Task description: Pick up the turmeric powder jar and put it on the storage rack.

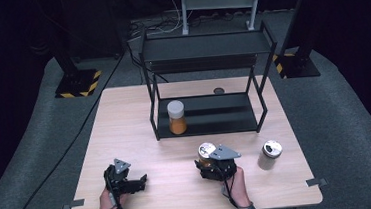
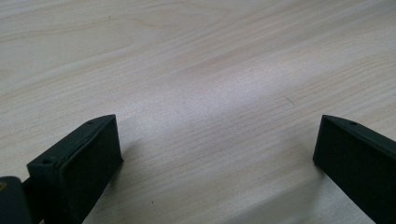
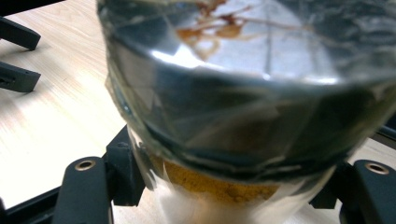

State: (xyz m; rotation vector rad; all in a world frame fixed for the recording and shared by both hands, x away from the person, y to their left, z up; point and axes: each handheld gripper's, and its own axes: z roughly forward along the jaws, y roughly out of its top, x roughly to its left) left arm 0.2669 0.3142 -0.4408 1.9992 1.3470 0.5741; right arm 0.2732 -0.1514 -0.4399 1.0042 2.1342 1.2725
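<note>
Three jars: orange-filled jar (image 1: 177, 117) on shelf (image 1: 210, 124), right claw (image 1: 209, 166) gripping orange jar (image 1: 206, 153)

Your left gripper (image 1: 138, 181): black body, grey three-cornered plate on top, black cable trailing. Right gripper (image 1: 209, 164): same build, brass-ringed screw holes by the jaws. Dark cuff at your right wrist.

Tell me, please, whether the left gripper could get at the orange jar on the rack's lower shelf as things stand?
Probably yes: the left gripper is open and empty, bare table lies between, and the orange jar stands at the shelf's open front.
</note>
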